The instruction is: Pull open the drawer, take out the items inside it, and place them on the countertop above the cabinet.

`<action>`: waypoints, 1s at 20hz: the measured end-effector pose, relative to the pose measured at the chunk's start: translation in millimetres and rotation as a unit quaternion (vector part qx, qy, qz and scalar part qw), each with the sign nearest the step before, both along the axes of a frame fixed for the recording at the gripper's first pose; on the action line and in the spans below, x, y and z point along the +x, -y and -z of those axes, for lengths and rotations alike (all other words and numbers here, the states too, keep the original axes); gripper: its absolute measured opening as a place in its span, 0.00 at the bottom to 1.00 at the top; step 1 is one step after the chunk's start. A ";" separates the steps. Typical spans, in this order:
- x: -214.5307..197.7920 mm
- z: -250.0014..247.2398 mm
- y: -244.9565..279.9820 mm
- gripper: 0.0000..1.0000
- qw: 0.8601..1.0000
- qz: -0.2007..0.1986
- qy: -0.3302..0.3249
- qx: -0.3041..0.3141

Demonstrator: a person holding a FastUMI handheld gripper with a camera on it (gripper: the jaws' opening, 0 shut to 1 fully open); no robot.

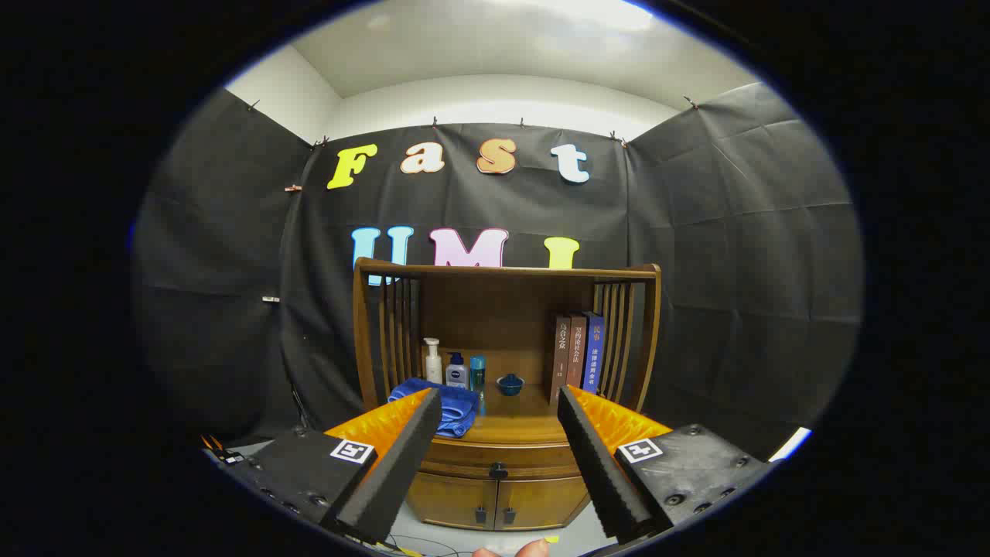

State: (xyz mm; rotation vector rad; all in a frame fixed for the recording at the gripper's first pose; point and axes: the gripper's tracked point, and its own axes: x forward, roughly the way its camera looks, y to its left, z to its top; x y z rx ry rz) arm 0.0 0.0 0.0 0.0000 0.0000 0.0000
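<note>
A brown wooden cabinet stands against the booth wall, some way beyond my fingers. Its drawer sits closed under the countertop, with a small dark knob at its middle. My gripper is open, fingers spread wide, nothing between them; the knob lies in line with the gap but well ahead. A folded blue towel rests on the countertop just beyond the left finger.
On the countertop stand a white pump bottle, a dark blue bottle, a teal bottle, a small blue bowl and three upright books. Two lower doors sit under the drawer. A fingertip shows below.
</note>
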 end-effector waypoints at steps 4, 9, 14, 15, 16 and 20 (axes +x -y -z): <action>-0.6 -0.8 -0.7 0.99 1.000 -0.003 0.001 0.000; -0.1 2.8 -2.6 0.99 1.000 -0.002 -0.004 -0.002; -1.0 1.6 -3.7 0.99 1.000 -0.004 -0.003 -0.003; -1.0 2.4 -4.0 0.99 1.000 -0.004 -0.003 -0.004; -0.9 3.0 -4.5 0.99 1.000 -0.004 -0.003 -0.004; 1.0 7.4 -6.3 0.99 1.000 -0.005 -0.006 -0.004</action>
